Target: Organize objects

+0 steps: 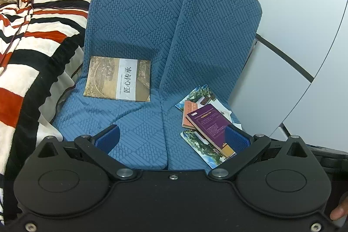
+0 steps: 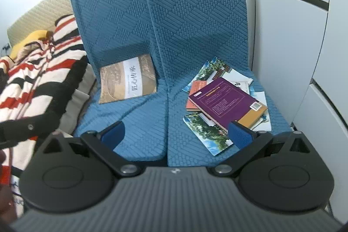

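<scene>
nearby, purple book (image 2: 226, 101) atop scattered booklets (image 2: 206, 138)

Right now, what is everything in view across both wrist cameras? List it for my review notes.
seat cushions: two, blue, side by side with upright backs
landscape book: one, tan with a white band, on the left cushion, leaning on its back
purple book: one, purple and orange, top of the loose pile on the right cushion
booklets: several, mixed colours, under the purple book; exact count unclear
striped blanket: one, red, black, white, left of the cushions
left hand-held gripper: open, empty
right hand-held gripper: open, empty
</scene>
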Motion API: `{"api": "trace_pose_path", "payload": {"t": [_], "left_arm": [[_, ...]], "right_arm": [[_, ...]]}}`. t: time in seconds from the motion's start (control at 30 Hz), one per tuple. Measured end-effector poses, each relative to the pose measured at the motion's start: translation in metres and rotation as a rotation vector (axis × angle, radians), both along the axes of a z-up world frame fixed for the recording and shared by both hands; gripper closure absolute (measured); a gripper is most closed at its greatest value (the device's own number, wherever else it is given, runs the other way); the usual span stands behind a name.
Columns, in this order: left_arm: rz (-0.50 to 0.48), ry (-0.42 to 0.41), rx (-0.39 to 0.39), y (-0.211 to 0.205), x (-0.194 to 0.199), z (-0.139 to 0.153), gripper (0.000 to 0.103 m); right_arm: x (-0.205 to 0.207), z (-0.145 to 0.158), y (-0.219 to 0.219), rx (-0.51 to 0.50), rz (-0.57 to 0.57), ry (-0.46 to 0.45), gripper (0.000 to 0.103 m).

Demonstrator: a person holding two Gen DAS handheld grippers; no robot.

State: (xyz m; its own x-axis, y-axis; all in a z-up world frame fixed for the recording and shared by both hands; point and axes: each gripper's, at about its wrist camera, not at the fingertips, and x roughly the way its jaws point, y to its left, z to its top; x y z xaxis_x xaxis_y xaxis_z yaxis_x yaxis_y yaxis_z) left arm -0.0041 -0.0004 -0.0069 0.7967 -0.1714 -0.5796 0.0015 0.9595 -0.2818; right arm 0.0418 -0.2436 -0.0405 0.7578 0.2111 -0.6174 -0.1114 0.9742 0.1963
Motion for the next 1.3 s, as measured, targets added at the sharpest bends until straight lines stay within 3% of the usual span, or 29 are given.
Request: {"api": "trace_pose_path", "payload": {"t": [1.3], "left_arm": [[-0.045, 0.014, 0.019, -0.007, 0.001, 0.011, 0.000]], "right_arm": [[-0.009, -0.001, 0.002, 0.046, 0.051, 0.009, 0.000]]}}
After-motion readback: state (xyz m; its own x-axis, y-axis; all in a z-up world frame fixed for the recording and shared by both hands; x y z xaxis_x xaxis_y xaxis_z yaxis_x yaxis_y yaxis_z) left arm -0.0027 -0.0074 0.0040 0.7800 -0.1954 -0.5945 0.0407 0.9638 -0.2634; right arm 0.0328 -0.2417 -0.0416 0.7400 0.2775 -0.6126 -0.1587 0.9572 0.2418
